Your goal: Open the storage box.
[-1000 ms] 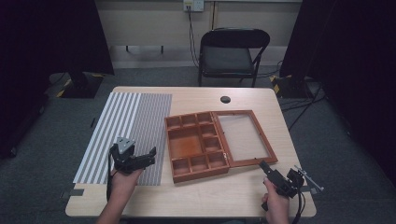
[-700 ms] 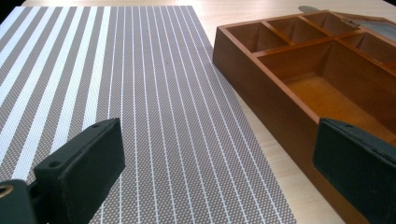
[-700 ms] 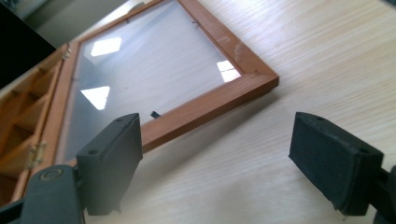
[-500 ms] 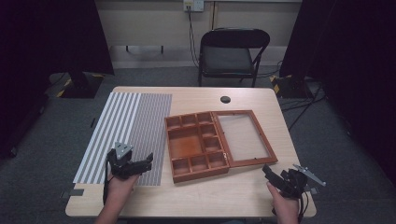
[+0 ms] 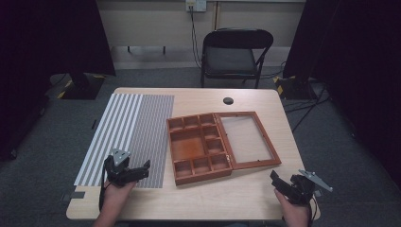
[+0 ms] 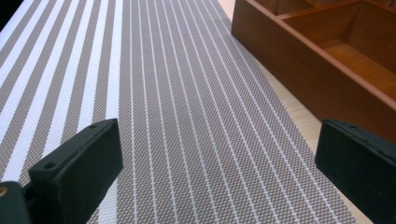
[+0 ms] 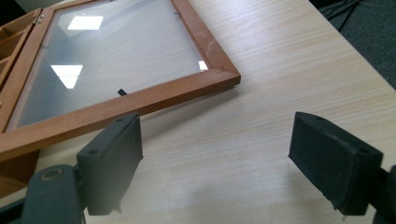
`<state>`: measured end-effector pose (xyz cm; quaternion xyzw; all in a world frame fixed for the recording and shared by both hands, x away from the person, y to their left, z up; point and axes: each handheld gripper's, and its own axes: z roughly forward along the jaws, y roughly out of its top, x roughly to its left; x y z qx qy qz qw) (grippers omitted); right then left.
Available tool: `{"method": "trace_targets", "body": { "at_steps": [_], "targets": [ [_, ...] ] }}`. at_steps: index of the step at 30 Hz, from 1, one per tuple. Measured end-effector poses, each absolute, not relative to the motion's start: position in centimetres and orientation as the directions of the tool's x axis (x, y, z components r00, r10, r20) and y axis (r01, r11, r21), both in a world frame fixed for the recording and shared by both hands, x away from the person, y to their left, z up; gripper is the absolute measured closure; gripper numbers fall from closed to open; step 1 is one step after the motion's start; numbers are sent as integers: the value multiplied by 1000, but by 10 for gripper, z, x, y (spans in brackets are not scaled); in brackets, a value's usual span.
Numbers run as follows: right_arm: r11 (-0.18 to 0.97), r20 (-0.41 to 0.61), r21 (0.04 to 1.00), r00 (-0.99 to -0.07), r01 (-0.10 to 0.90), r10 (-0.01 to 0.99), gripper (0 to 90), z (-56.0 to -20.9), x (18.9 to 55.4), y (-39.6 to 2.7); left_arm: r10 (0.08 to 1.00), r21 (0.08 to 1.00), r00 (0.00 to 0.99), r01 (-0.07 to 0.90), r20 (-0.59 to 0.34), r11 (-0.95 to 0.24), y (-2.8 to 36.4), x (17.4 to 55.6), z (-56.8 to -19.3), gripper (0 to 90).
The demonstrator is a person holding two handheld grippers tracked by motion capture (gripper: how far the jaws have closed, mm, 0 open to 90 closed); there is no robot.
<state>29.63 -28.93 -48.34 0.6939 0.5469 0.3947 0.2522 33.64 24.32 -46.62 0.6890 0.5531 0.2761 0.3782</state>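
A brown wooden box (image 5: 199, 147) with several compartments lies open mid-table, its glass lid (image 5: 246, 140) folded flat to the right. My left gripper (image 5: 143, 170) rests low over the near end of the striped mat (image 5: 132, 127), just left of the box. In the left gripper view this gripper (image 6: 219, 158) is open over the mat (image 6: 187, 102), with the box wall (image 6: 303, 70) at the right. My right gripper (image 5: 277, 182) sits near the table's front right corner. In the right gripper view it (image 7: 217, 154) stands open over bare table (image 7: 280, 65), close to the lid's corner (image 7: 224, 77). Nothing is held.
A small black round object (image 5: 228, 100) lies at the table's far edge. A black folding chair (image 5: 235, 52) stands beyond the table. Bare wood (image 5: 213, 194) runs along the front edge between the two hands. Dark curtains flank the room.
Both hands have drawn back toward the near edge. The left gripper slid down the mat; the right one shifted slightly toward the front right corner. Jaws stay open.
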Motion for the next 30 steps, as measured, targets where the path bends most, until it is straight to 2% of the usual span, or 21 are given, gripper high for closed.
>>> {"method": "trace_targets", "body": {
  "at_steps": [10, 17, 24, 30],
  "targets": [
    [-205, 186, 780, 95, 591, 978, 157, -491, 293, -292, 975, 778, 220, 616, -24, -120, 254, 324, -485, 7],
    [-190, 169, 775, 92, 603, 981, 152, -493, 293, -291, 977, 751, 202, 655, -69, -83, 263, 321, -496, 8],
    [-119, 104, 768, 62, 629, 993, 136, -496, 296, -285, 976, 738, 193, 672, -101, -56, 268, 323, -500, 8],
    [-115, 108, 765, 50, 633, 993, 132, -496, 295, -285, 976, 735, 198, 675, -94, -66, 267, 324, -500, 8]
  ]
}}
